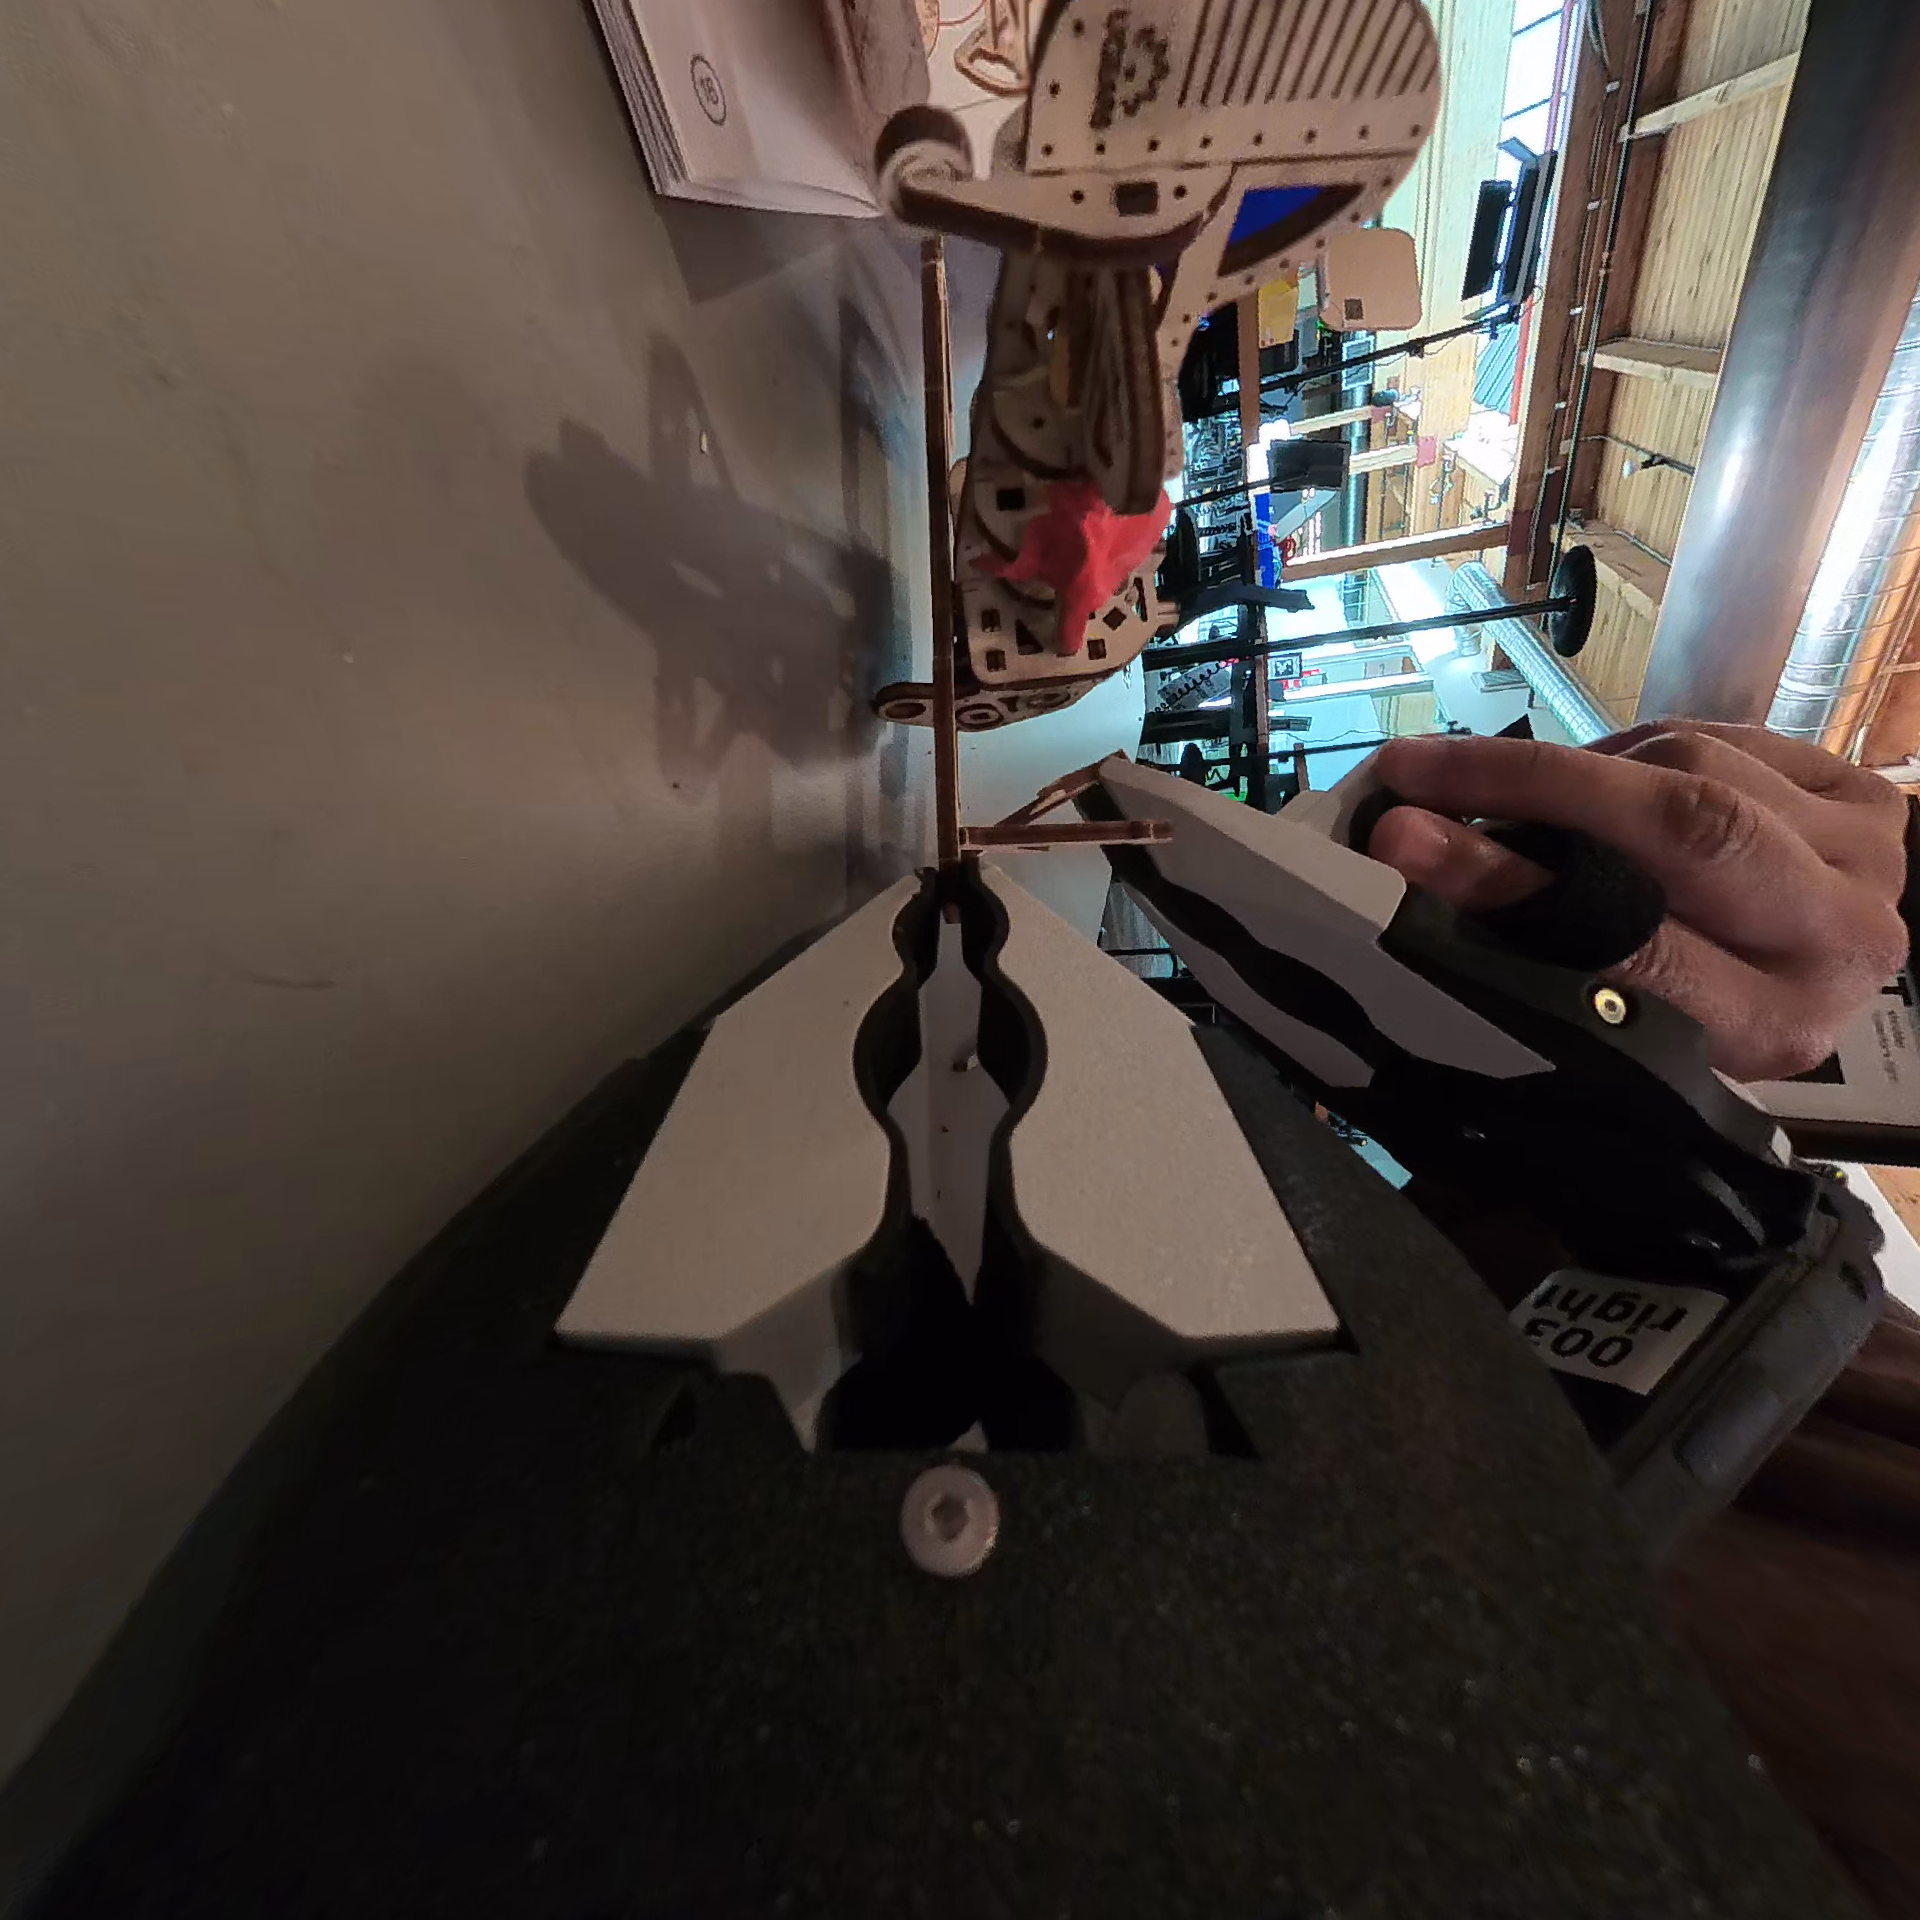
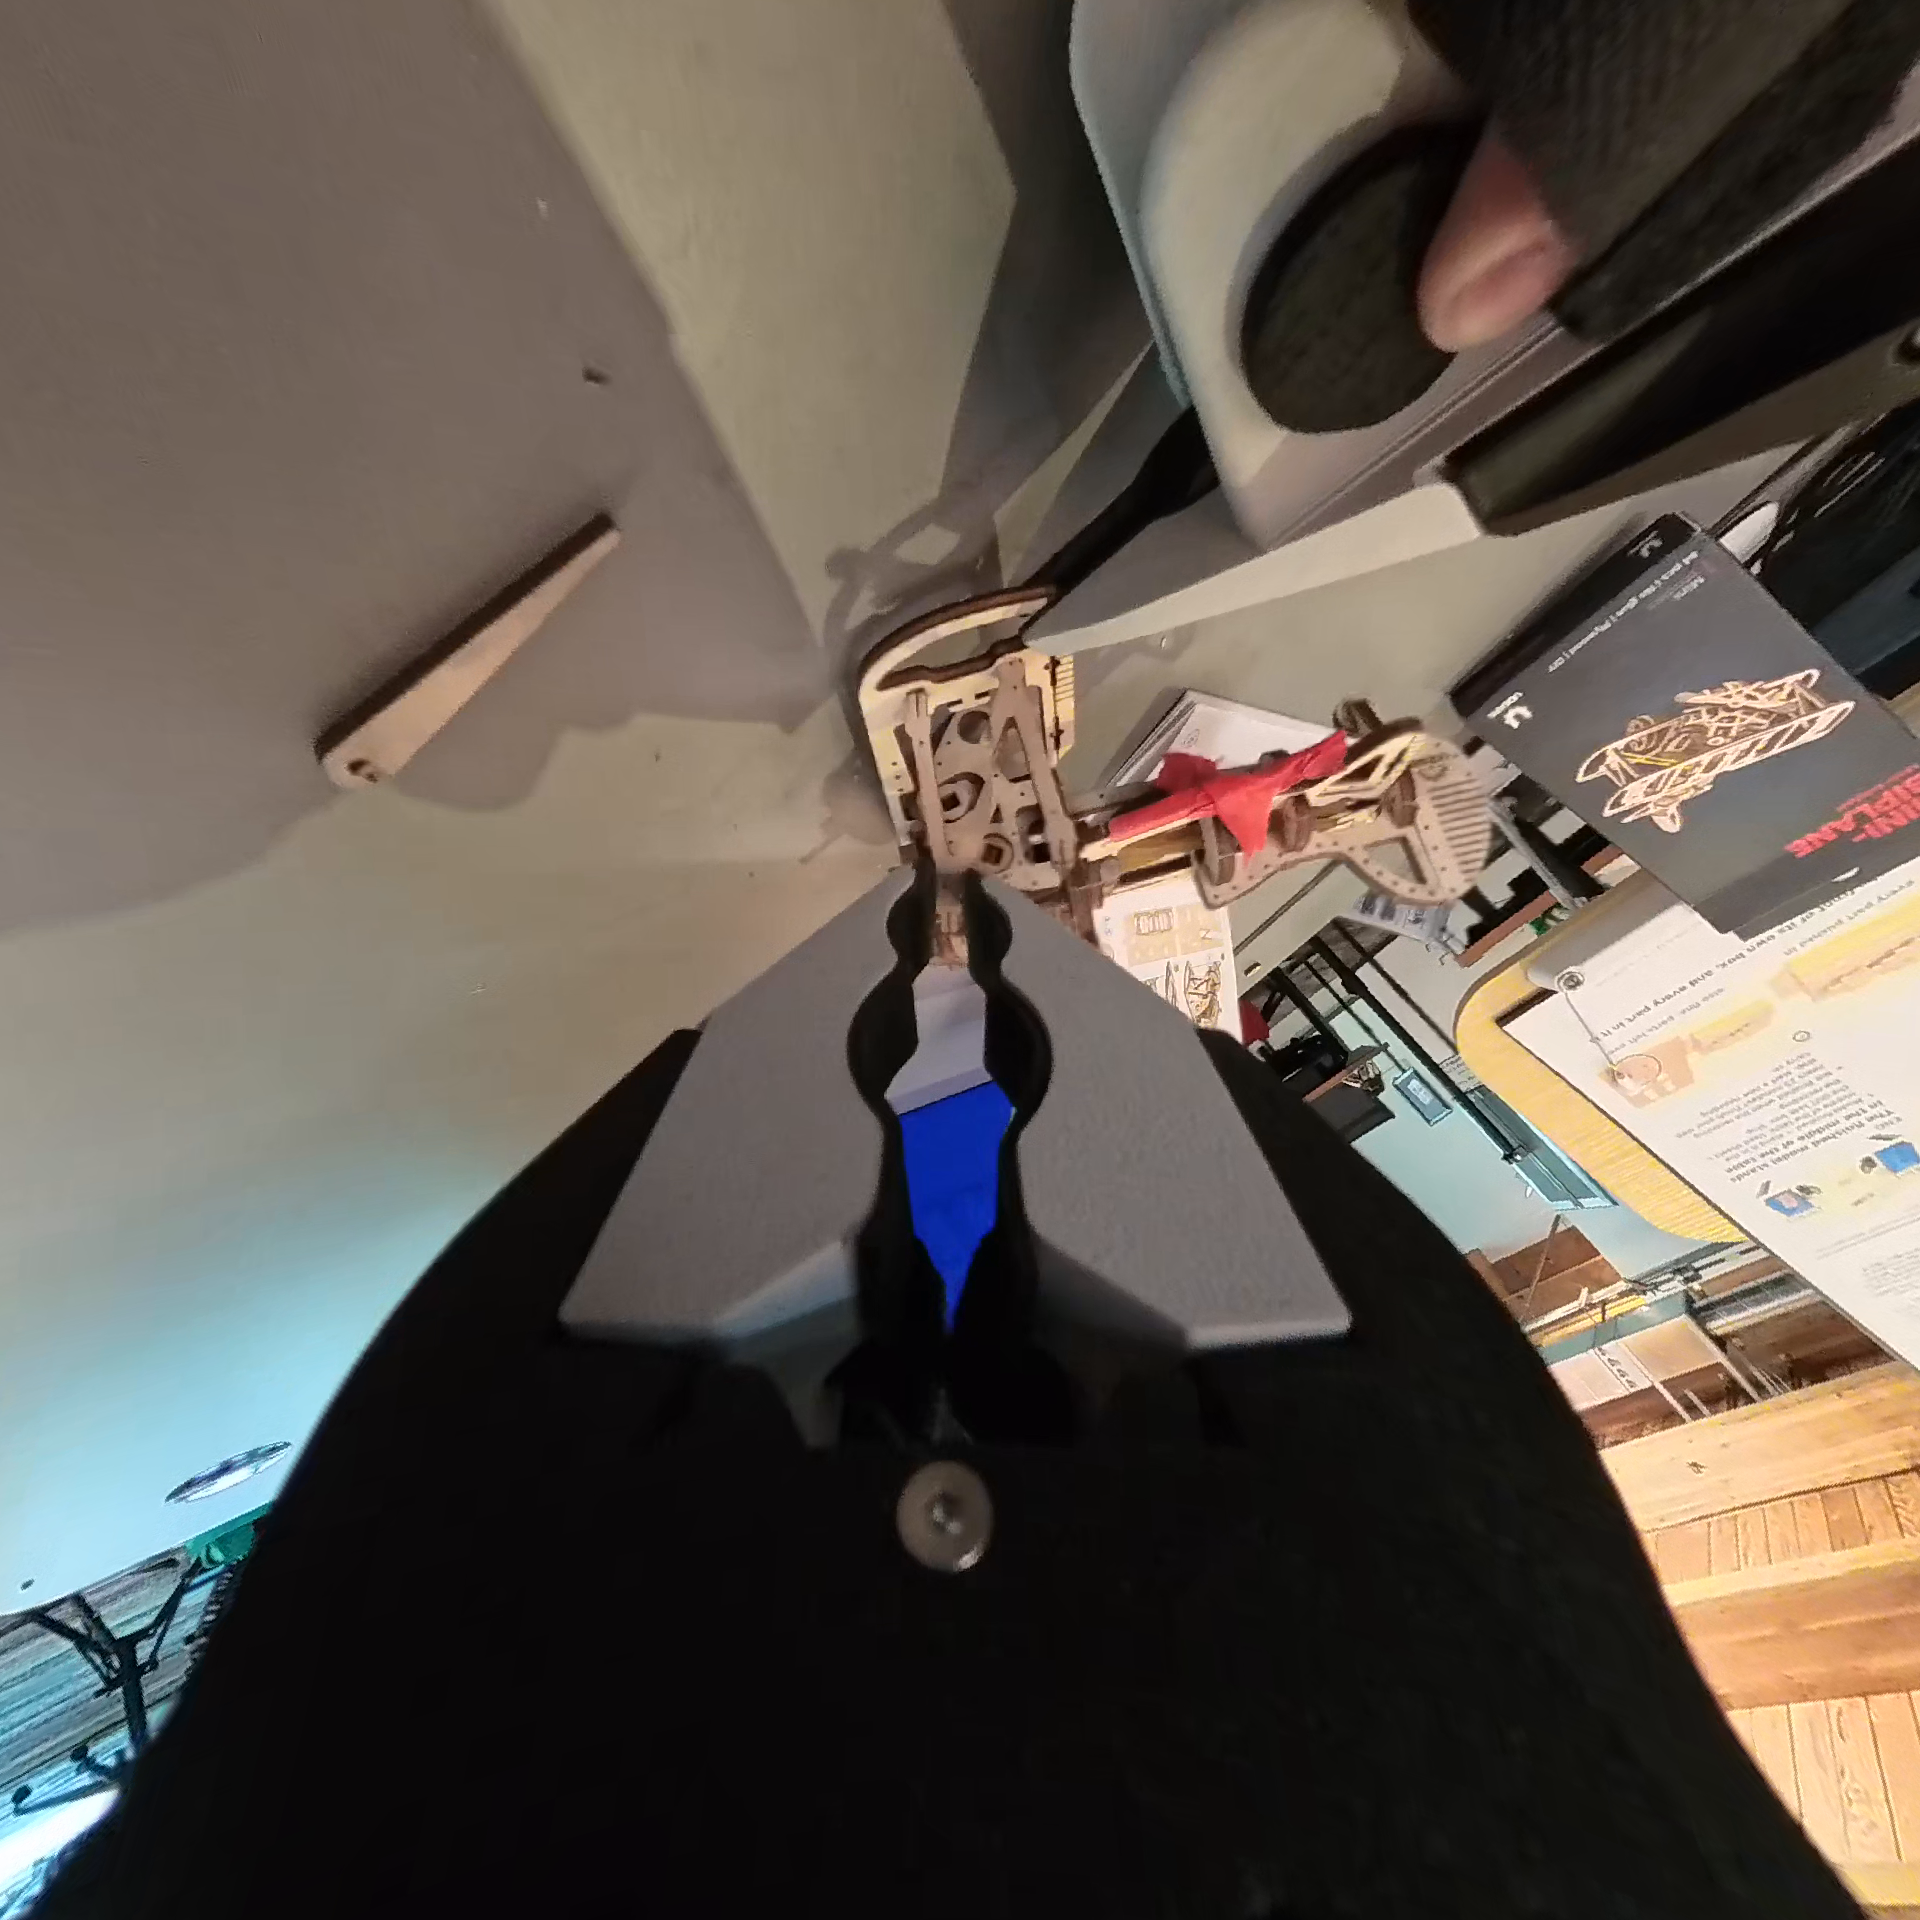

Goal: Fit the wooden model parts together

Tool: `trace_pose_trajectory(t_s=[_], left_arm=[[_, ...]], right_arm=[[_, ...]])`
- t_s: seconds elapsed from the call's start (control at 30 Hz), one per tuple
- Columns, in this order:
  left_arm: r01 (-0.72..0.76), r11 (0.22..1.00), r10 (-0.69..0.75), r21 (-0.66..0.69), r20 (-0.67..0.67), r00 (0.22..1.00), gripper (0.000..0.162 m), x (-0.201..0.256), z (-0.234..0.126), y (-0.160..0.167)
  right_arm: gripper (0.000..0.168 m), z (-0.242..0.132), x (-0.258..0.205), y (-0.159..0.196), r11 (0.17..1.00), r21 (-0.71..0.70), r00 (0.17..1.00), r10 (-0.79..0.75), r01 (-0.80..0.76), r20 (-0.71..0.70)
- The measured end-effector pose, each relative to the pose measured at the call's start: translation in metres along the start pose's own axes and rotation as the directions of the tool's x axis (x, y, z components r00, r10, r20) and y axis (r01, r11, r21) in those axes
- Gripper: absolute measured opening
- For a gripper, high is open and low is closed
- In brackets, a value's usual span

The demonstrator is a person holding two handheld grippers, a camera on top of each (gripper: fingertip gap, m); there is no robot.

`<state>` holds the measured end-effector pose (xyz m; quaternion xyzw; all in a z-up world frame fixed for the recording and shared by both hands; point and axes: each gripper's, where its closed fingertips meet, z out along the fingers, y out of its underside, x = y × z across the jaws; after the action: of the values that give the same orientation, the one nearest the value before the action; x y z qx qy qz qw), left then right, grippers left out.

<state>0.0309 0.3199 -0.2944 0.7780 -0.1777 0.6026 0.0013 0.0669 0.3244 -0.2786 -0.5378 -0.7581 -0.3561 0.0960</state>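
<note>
Wooden model plane [image 1: 1070, 499]: wing edge pinched by left gripper [image 1: 948, 883]; right gripper [image 2: 948, 883] clenched on a strut; table [image 1: 312, 623] beneath.

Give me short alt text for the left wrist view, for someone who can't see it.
The left tongs pinch the edge of a thin wooden wing panel joined to a wooden model plane with a red piece. The right tongs, held by a hand, grip a small wooden strut beside the panel.
</note>
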Motion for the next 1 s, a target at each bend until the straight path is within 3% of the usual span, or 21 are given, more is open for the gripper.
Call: trace_pose_trajectory(t_s=[0.4, 0.6, 0.73, 0.8, 0.87, 0.93, 1.0], left_arm=[[-0.012, 1.000, 0.012, 0.004, 0.022, 1.000, 0.001, -0.002, 0.001, 0.000], [-0.008, 1.000, 0.008, 0.006, 0.016, 1.000, 0.000, -0.001, 0.001, 0.000], [-0.013, 1.000, 0.013, 0.004, 0.022, 1.000, 0.000, -0.002, 0.001, 0.001], [-0.013, 1.000, 0.013, 0.005, 0.021, 1.000, 0.000, -0.002, 0.001, 0.001], [-0.013, 1.000, 0.013, 0.006, 0.022, 1.000, 0.000, -0.002, 0.001, 0.001], [-0.018, 1.000, 0.018, 0.005, 0.026, 0.999, 0.000, -0.002, 0.001, 0.001], [-0.021, 1.000, 0.021, 0.005, 0.030, 0.999, 0.000, -0.003, 0.001, 0.002]], right_arm=[[0.004, -0.007, 0.003, -0.013, 0.995, 0.048, 0.997, 0.083, -0.083, 0.003], [0.000, -0.015, 0.007, -0.028, 0.967, 0.180, 0.982, 0.186, -0.181, -0.011], [0.000, -0.020, 0.014, -0.025, 0.943, 0.216, 0.954, 0.279, -0.252, -0.108], [0.000, -0.030, 0.008, -0.024, 0.844, 0.299, 0.884, 0.468, -0.445, -0.008], [0.010, -0.035, 0.000, -0.009, 0.642, 0.348, 0.712, 0.691, -0.683, 0.123], [0.020, -0.031, -0.014, 0.010, 0.343, 0.332, 0.439, 0.854, -0.879, 0.278], [0.030, -0.021, -0.032, 0.026, 0.020, 0.258, 0.129, 0.902, -0.966, 0.412]])
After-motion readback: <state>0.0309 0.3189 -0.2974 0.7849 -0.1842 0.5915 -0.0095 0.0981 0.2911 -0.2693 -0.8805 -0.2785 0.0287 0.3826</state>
